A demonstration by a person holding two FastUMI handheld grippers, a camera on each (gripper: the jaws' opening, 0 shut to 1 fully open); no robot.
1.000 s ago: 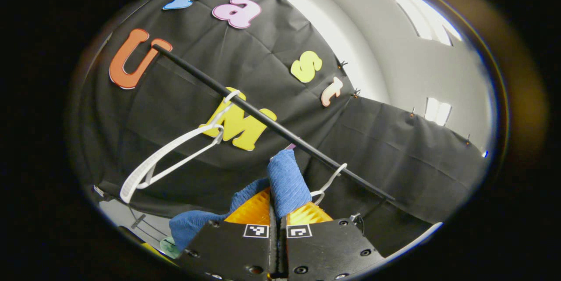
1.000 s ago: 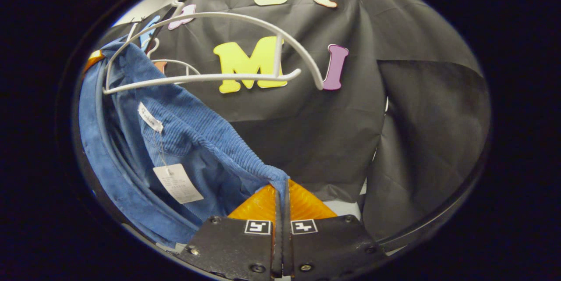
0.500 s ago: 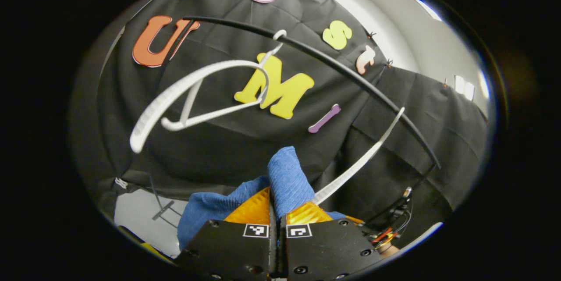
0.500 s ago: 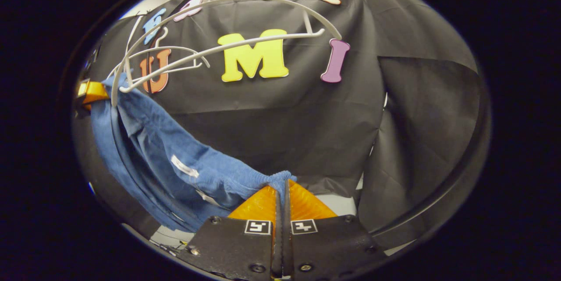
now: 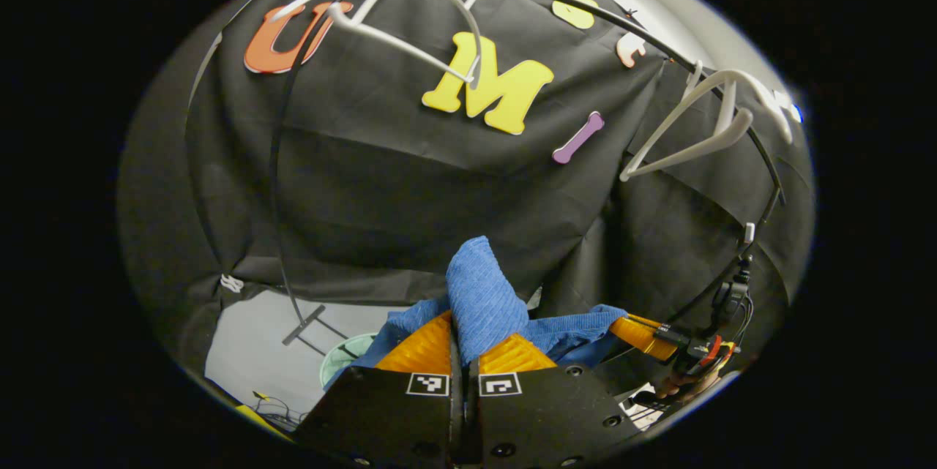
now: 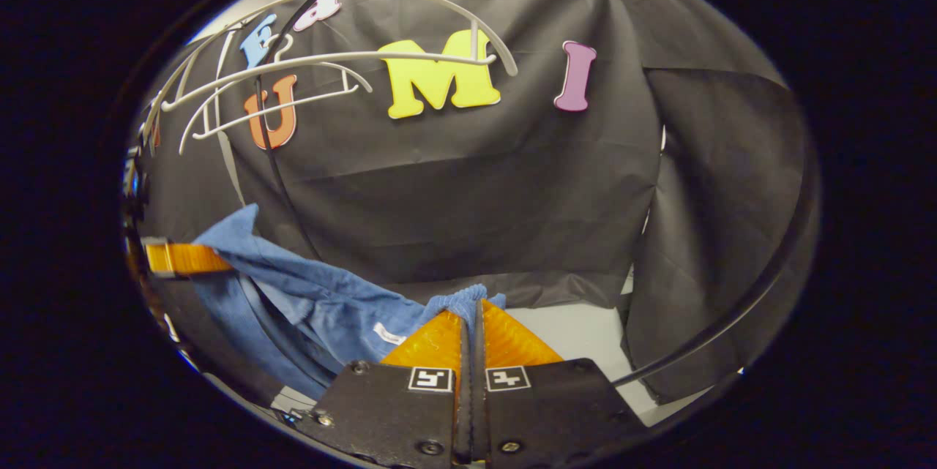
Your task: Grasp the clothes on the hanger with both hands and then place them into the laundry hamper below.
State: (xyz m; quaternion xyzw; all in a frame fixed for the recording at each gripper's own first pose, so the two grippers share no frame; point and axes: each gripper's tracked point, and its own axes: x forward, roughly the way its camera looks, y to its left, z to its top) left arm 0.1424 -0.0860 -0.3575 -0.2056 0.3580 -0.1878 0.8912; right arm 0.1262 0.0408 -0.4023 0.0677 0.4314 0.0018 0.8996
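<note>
I have the blue garment [image 5: 479,293] pinched at both ends: my left gripper [image 5: 463,352] has its jaws clenched on a thick ribbed fold that stands up between them, and my right gripper [image 6: 472,330] has its jaws closed on another ribbed edge of the same cloth. In the right gripper view the garment [image 6: 322,301] sags leftward from my jaws toward the other gripper's fingers [image 6: 183,258] at the left edge, so the fabric hangs slack between my two hands. The white hangers [image 6: 329,63] sit high up on the black rail [image 5: 585,4], well apart from the cloth, and they look bare, so I judge the garment is off its hanger and I am in the carry-down step, between the pull-off and the drop. In the left gripper view I can make out a pale green rounded rim [image 5: 344,352] on the grey floor [image 5: 249,352], low and just left of my jaws; I take it for the laundry hamper, though most of it is hidden behind the cloth and my gripper. The next move, as I see it, calls for lowering both hands together toward that rim, drawing them closer so the hanging middle goes in first, and only then releasing both grips. I would keep the trailing fabric from draping over the hamper's edge, and steer clear of the rack's upright pole [image 5: 274,184].
</note>
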